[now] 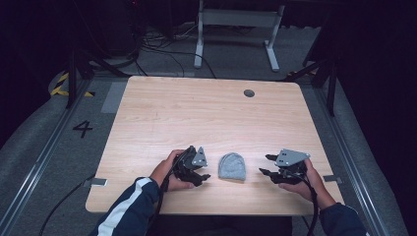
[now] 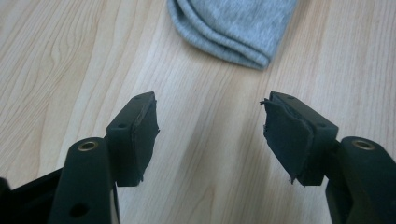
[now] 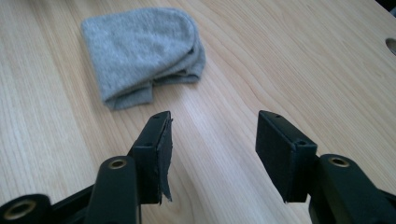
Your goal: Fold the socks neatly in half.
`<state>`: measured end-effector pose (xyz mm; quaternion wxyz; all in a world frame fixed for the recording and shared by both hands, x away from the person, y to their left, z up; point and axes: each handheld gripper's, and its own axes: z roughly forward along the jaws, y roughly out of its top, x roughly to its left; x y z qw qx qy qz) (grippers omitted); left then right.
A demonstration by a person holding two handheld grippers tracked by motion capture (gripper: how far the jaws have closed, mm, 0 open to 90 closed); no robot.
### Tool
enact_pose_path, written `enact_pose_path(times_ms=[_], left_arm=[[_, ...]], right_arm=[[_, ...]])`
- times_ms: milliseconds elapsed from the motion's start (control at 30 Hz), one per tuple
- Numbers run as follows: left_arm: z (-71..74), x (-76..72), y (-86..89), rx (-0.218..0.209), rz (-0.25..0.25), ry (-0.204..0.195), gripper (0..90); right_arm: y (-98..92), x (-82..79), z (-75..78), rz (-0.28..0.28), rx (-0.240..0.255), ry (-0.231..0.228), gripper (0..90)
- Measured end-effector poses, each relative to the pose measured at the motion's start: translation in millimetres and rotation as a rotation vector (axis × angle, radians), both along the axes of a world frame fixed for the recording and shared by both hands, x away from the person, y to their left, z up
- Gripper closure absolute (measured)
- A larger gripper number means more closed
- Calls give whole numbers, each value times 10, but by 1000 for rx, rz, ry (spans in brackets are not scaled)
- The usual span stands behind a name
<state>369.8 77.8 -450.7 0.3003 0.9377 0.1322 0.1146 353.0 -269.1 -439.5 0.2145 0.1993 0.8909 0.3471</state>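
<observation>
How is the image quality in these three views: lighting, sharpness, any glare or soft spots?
High view: the table is evenly lit, surroundings fall into near black, overall slightly soft. Left gripper view: the grey folded cloth and wood grain are sharp, with a soft shadow between the open jaws of the left gripper. Right gripper view: no glare, and the right gripper looks a little blurred up close.

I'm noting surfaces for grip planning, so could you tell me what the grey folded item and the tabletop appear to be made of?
The grey folded item looks like soft knit fabric, likely cotton jersey: matte, heathered, with limp layered edges. The tabletop shows light wood grain with a smooth, faintly glossy finish; whether solid wood or laminate cannot be told.
</observation>
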Motion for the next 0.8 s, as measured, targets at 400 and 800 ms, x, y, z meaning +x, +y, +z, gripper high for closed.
enact_pose_path(times_ms=[400,800], left_arm=[[-9,-43,252,-3,64,-25,351],[-72,-111,627,-9,146,-9,335]], right_arm=[[-378,-96,-106,-79,-15,20,443],[-696,-150,-163,-160,-10,27,435]])
